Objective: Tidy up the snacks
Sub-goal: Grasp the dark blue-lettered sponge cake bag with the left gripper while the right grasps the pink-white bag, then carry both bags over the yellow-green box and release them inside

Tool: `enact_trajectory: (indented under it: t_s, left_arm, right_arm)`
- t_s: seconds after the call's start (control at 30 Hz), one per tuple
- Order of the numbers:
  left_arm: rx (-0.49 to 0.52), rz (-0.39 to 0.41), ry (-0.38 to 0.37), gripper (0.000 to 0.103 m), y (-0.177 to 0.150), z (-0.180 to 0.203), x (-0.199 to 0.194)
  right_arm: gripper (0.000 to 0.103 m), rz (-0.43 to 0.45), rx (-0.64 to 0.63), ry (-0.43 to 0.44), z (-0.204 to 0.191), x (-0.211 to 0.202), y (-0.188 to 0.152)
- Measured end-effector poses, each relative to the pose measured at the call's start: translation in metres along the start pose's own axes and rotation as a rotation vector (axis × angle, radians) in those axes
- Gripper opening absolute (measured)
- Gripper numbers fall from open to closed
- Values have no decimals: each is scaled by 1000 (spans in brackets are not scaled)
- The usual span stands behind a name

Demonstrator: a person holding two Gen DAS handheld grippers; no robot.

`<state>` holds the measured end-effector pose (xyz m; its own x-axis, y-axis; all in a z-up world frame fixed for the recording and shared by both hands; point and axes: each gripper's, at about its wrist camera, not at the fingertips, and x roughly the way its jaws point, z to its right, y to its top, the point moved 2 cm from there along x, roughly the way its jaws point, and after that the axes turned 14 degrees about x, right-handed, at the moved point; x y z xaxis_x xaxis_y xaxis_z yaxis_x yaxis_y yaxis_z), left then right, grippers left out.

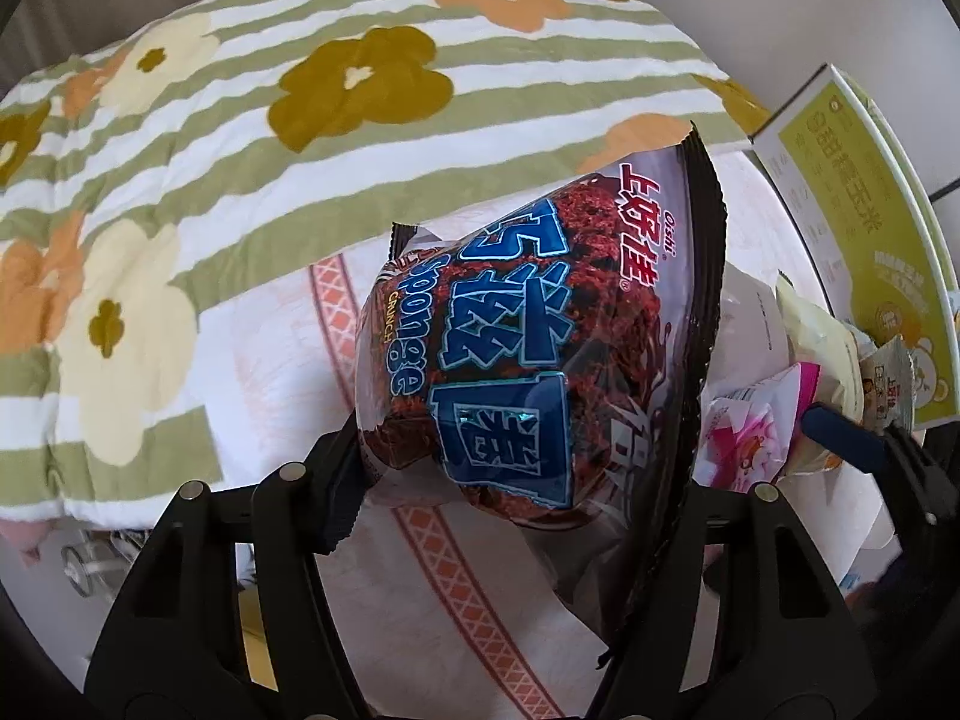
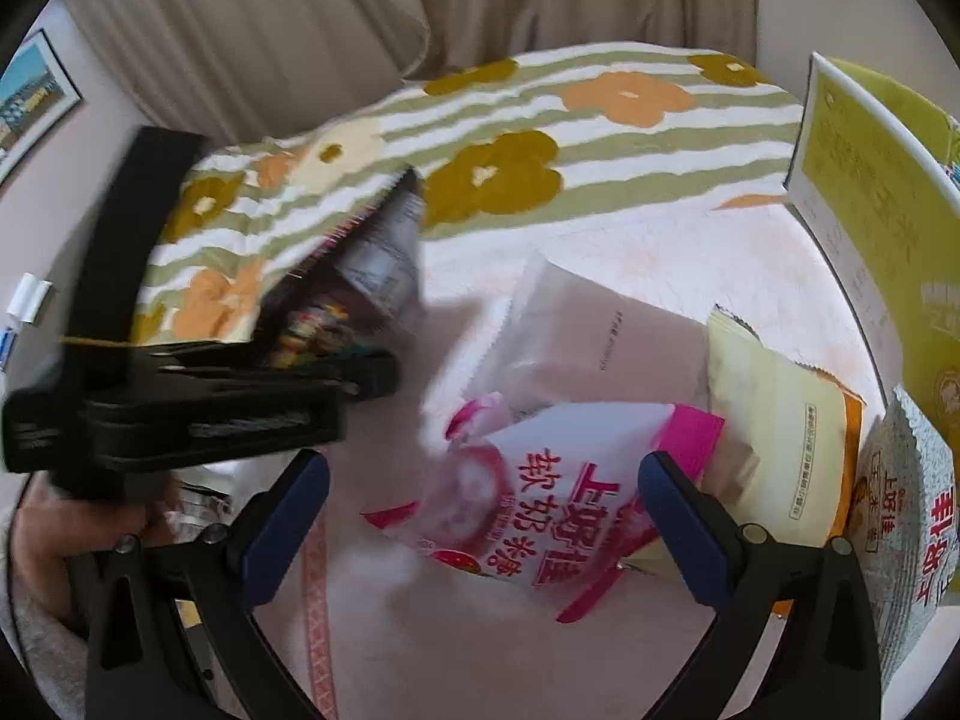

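My left gripper [image 1: 516,468] is shut on a dark brown Sponge Crunch snack bag [image 1: 540,348] and holds it above the bed. In the right wrist view the left gripper [image 2: 360,384] shows blurred at the left with that bag [image 2: 354,276]. My right gripper [image 2: 486,516] is open and empty, its blue-padded fingers [image 2: 684,516] either side of a pink and white candy bag [image 2: 540,510]. A white pouch [image 2: 576,342], a cream bag [image 2: 780,450] and a grey-green bag [image 2: 912,516] lie near it.
A yellow-green cardboard box [image 2: 870,228] stands open at the right, also in the left wrist view [image 1: 864,228]. A striped flowered quilt [image 1: 240,138] covers the bed behind. Beige curtains [image 2: 360,12] hang at the back.
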<state>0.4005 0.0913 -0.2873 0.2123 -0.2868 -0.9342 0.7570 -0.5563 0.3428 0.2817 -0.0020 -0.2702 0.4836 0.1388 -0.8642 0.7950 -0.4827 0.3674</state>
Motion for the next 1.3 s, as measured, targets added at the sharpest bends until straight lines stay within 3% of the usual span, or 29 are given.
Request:
enact_trajectory:
  t_s: [0.13, 0.3, 0.47, 0.53, 0.57, 0.7, 0.8, 0.87, 1.3]
  left_arm:
    - [-30, 11, 4, 60, -4, -4, -7]
    - [-80, 34, 6, 60, -10, -10, -17]
    - [-100, 46, 17, 60, -16, -11, -27]
    - [-108, 52, 22, 60, -19, -12, -31]
    - [-115, 57, 23, 60, -21, -11, -34]
    - [-140, 75, 26, 60, -28, -9, -43]
    - [-146, 83, 39, 60, -34, -4, -50]
    - [-152, 92, 41, 60, -40, -3, -55]
    - [-151, 171, 78, 60, -39, 13, -108]
  right_arm:
    - [103, -12, -1, -85, 8, 12, -1]
    - [103, -33, 10, -100, 10, 26, -3]
    - [102, -14, -89, -125, 5, 31, -13]
    - [92, -6, -126, -137, 5, 31, -17]
    - [79, -5, -148, -138, 6, 30, -18]
    - [67, -14, -223, -102, 7, 27, -27]
    - [52, -24, -229, -22, 11, 16, -31]
    - [49, -30, -224, 12, 10, 8, -32]
    - [48, 74, -242, 152, -4, -64, -12]
